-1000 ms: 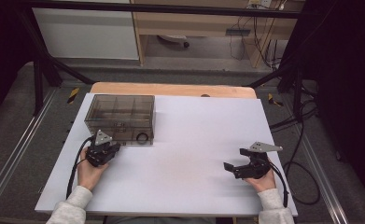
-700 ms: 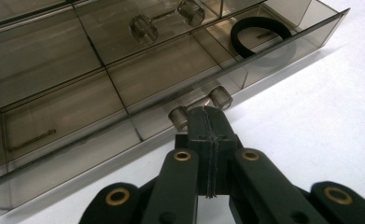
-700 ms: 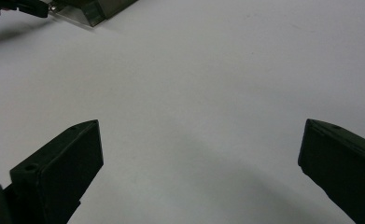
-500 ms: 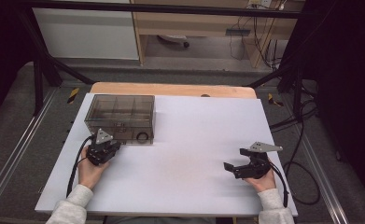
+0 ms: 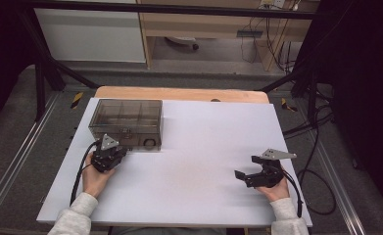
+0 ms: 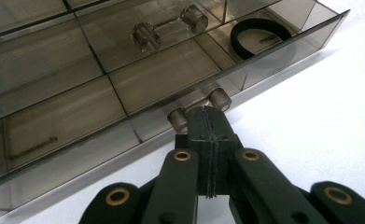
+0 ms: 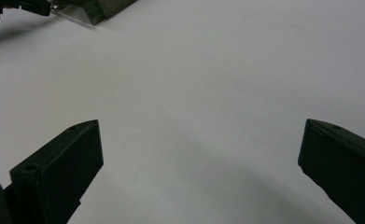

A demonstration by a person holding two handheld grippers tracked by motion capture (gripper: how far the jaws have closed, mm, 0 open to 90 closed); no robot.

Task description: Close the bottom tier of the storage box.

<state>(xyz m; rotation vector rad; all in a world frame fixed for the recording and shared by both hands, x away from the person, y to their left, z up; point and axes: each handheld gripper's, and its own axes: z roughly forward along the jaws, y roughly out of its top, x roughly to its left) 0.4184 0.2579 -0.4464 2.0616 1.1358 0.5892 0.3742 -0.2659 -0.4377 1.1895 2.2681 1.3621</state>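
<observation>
A smoky see-through drawer box (image 5: pixel 125 122) stands at the table's left rear. My left gripper (image 5: pixel 117 150) is shut, its jaws pressed together. Its tips sit at the front of the box, against the lower drawer's handle (image 6: pixel 219 98), between the handle's two clear posts. In the left gripper view the shut tips (image 6: pixel 207 114) hide the thin bar, so I cannot tell whether they pinch it. A black ring (image 6: pixel 260 37) lies in the right-hand compartment. My right gripper (image 5: pixel 242 177) rests at the table's right front, open wide (image 7: pixel 201 126) over bare white surface, with nothing between its jaws.
The white tabletop (image 5: pixel 203 147) stretches wide between the two grippers. A wooden strip (image 5: pixel 179 93) runs along the far edge. A second handle (image 6: pixel 168 25) shows on the upper drawer. Cables and metal rails lie on the floor at both sides.
</observation>
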